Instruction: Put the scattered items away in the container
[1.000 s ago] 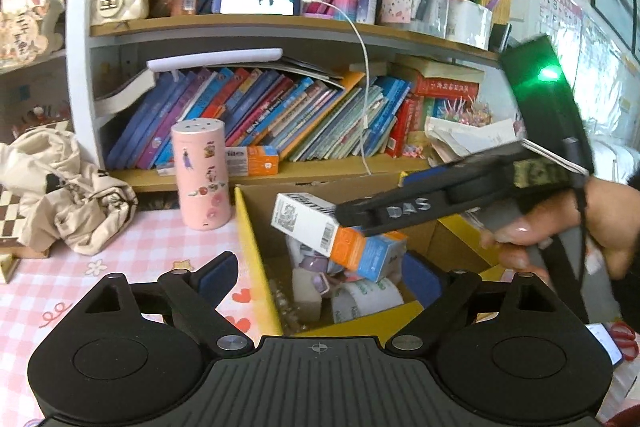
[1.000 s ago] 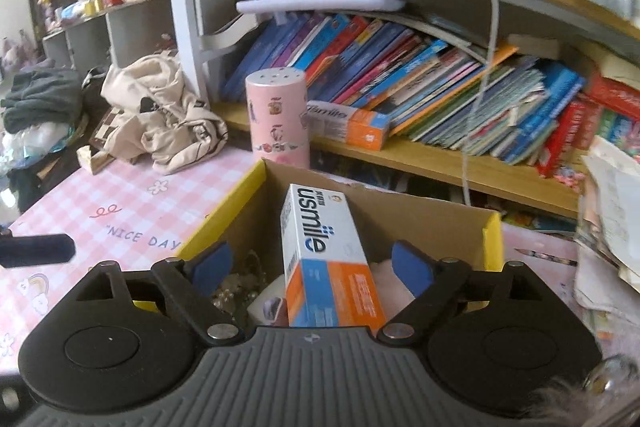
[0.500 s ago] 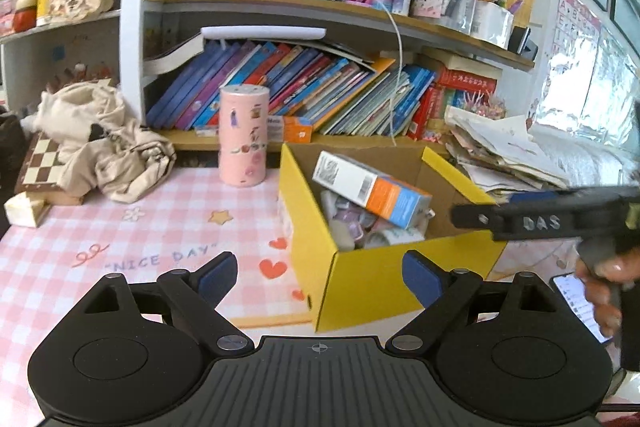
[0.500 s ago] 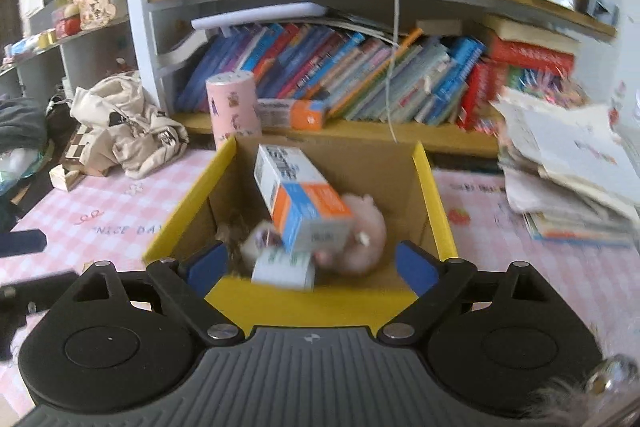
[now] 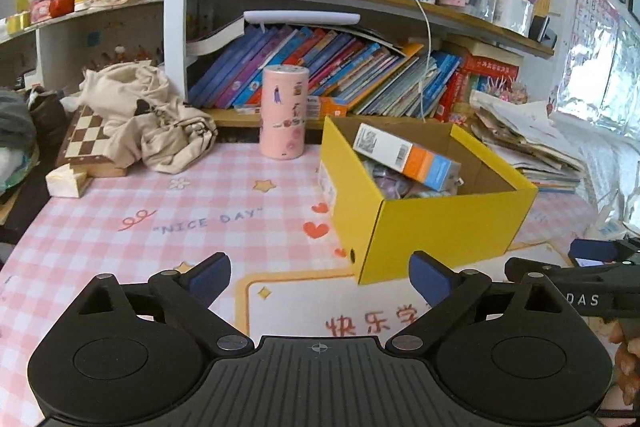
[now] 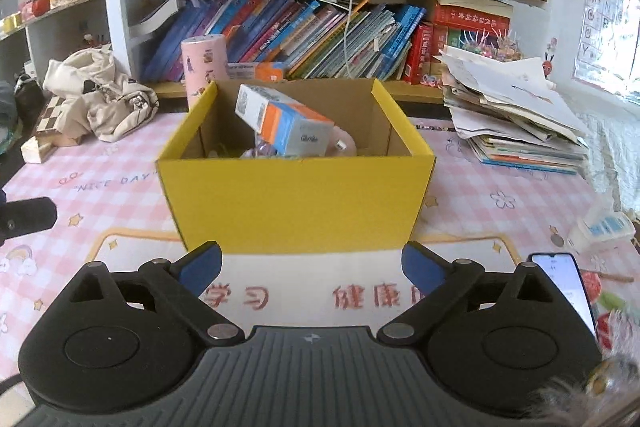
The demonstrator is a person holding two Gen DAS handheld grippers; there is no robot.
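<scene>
A yellow cardboard box (image 5: 444, 227) (image 6: 296, 203) stands on the pink checked tablecloth. In it an orange, white and blue toothpaste carton (image 5: 404, 157) (image 6: 284, 123) leans on several small items. My left gripper (image 5: 320, 273) is open and empty, low over the table, left of the box. My right gripper (image 6: 311, 263) is open and empty, just in front of the box's front wall. The right gripper's finger (image 5: 576, 291) shows at the right edge of the left wrist view.
A pink cylinder (image 5: 283, 111) stands behind the box. A cream bag (image 5: 148, 119) on a chessboard lies at the back left. Stacked papers (image 6: 516, 115) lie at the right. A phone (image 6: 564, 287) and a small white-blue pack (image 6: 600, 229) lie at the front right. Bookshelves stand behind.
Both grippers have pulled back from the box and lowered. The right gripper let go of the toothpaste carton, which now rests in the box.
</scene>
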